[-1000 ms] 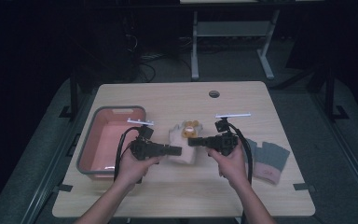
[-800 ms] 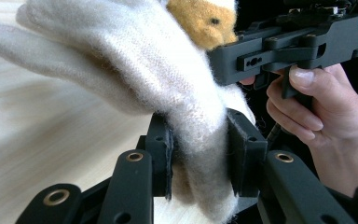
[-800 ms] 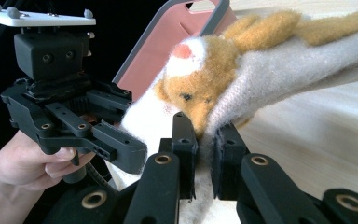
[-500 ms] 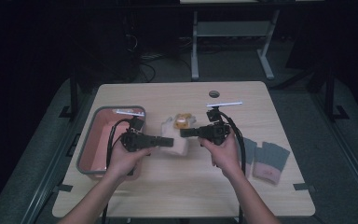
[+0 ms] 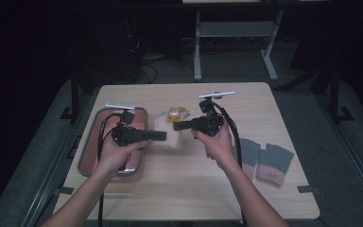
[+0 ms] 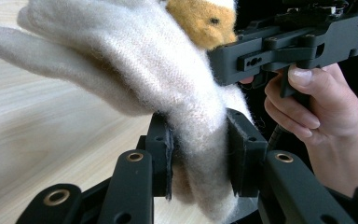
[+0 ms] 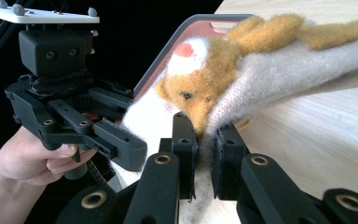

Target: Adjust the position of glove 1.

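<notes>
Left gripper (image 6: 198,161) clamped on cream glove (image 6: 135,70) cuff; right gripper (image 7: 204,154) pinching same glove's edge, held above table (image 5: 264,104) beside pink tray (image 5: 87,161). Risk: opposing pull stretching knit, or thin pinch slipping free.

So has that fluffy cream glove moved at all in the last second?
Yes. The cream glove, held by both grippers, has moved away from the person, toward the table's far edge, alongside the pink tray.
</notes>
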`<state>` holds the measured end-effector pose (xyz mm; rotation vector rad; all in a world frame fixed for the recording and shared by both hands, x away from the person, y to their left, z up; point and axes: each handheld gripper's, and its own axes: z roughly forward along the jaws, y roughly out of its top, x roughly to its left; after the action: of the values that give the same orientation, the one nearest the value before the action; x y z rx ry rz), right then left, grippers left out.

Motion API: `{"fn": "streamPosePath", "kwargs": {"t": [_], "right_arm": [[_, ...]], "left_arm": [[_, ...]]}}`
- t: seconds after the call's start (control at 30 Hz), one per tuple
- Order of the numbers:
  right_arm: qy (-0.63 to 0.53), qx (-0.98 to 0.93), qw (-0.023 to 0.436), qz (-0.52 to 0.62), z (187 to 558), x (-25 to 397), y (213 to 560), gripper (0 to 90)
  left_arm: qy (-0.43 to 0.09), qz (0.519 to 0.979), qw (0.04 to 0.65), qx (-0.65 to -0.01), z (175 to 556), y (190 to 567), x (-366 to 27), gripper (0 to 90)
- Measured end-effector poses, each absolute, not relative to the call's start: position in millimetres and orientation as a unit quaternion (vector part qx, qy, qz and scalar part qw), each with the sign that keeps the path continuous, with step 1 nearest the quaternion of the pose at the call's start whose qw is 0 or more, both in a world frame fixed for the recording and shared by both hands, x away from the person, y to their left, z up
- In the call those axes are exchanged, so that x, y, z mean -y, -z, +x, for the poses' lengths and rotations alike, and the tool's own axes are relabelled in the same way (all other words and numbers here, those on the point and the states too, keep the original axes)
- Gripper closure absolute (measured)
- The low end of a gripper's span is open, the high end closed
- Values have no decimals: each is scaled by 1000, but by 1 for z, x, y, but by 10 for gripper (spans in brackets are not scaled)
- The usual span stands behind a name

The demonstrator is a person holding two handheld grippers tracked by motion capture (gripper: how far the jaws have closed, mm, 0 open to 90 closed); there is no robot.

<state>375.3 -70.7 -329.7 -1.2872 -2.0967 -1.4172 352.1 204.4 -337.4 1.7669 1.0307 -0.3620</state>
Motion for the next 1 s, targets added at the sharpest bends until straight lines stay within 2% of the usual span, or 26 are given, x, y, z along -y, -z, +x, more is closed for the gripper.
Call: {"fn": "streamPosePath", "kwargs": {"t": [0.63, 1.0], "right_arm": [[494, 741, 150, -429, 388, 44, 313, 816], [497, 740, 166, -422, 396, 25, 306, 815]], "left_arm": [[142, 726, 513, -436, 356, 321, -231, 657], [133, 725, 511, -442, 357, 312, -251, 657]]}}
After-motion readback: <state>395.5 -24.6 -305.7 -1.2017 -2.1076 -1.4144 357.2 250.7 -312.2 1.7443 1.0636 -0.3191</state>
